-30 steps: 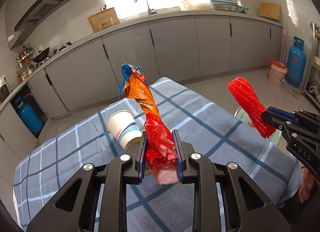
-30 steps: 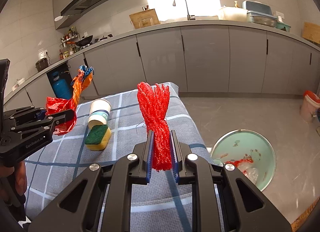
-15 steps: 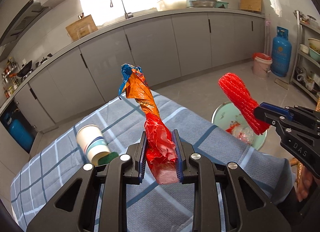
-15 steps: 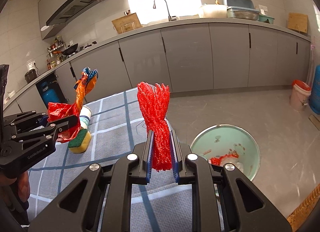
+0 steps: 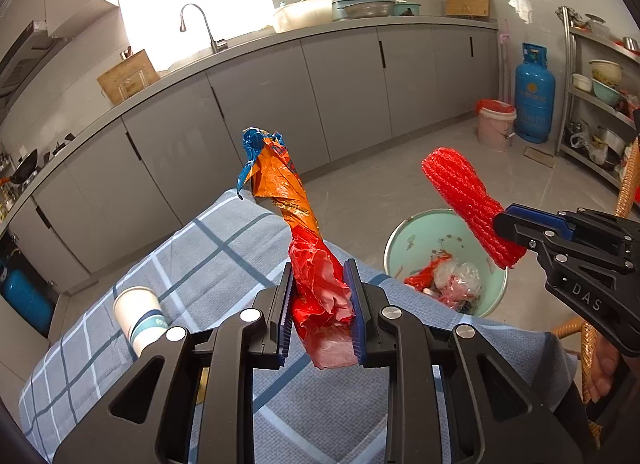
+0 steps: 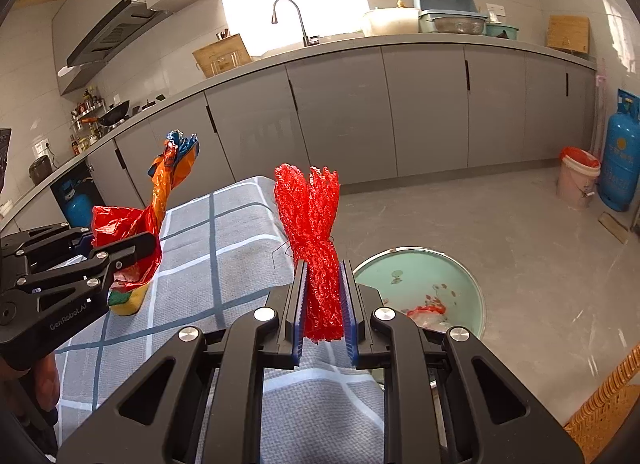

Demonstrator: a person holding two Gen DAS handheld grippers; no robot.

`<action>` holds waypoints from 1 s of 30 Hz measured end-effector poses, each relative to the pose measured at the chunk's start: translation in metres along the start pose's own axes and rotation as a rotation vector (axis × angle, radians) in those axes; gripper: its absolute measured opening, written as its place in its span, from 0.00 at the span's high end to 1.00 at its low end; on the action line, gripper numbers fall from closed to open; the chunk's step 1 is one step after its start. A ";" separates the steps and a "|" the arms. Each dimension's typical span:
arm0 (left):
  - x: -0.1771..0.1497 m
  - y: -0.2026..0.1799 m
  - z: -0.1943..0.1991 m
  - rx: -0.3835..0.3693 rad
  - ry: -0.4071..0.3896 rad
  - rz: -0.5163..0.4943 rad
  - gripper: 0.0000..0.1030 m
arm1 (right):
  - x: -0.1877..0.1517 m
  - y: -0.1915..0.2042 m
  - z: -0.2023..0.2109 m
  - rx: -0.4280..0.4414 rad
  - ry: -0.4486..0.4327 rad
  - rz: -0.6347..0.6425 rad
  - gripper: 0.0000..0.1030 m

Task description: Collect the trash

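Left gripper (image 5: 320,312) clamps a twisted, crinkled red-orange plastic wrapper (image 5: 304,232) above the checked tablecloth (image 5: 224,260); right gripper (image 6: 323,316) pinches a bunched red mesh net (image 6: 314,232), near the round pale-green bin (image 6: 460,276) on the floor to the right

Open floor around green bin (image 6: 460,264), table edge (image 6: 272,224) beside.

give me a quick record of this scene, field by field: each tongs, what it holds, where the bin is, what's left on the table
left tongs: shut on twisted plastic wrapper
right tongs: shut on red mesh net
bin: green, on the floor beyond the table's edge, some trash already inside
table: checked cloth
left on table: paper cup on its side, sponge
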State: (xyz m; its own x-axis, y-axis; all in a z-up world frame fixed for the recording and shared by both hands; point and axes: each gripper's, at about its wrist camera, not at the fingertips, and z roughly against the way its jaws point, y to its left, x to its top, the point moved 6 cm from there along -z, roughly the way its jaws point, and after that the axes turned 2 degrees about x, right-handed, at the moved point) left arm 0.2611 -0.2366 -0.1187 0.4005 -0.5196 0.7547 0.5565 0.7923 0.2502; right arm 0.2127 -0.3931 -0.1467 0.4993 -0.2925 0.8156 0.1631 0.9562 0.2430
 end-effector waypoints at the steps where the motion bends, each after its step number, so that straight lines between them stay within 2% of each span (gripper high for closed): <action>1: 0.001 -0.003 -0.001 -0.004 -0.002 -0.006 0.76 | 0.000 -0.002 0.001 -0.004 -0.001 -0.002 0.83; 30: 0.022 -0.065 -0.045 -0.118 0.011 -0.084 0.76 | -0.001 -0.069 -0.010 -0.107 0.000 -0.085 0.83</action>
State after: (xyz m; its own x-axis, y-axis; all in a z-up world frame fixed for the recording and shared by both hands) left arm 0.2671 -0.3141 -0.1457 0.3563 -0.5866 0.7273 0.6698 0.7031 0.2389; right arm 0.2092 -0.4589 -0.1694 0.4795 -0.3725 0.7946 0.2946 0.9212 0.2541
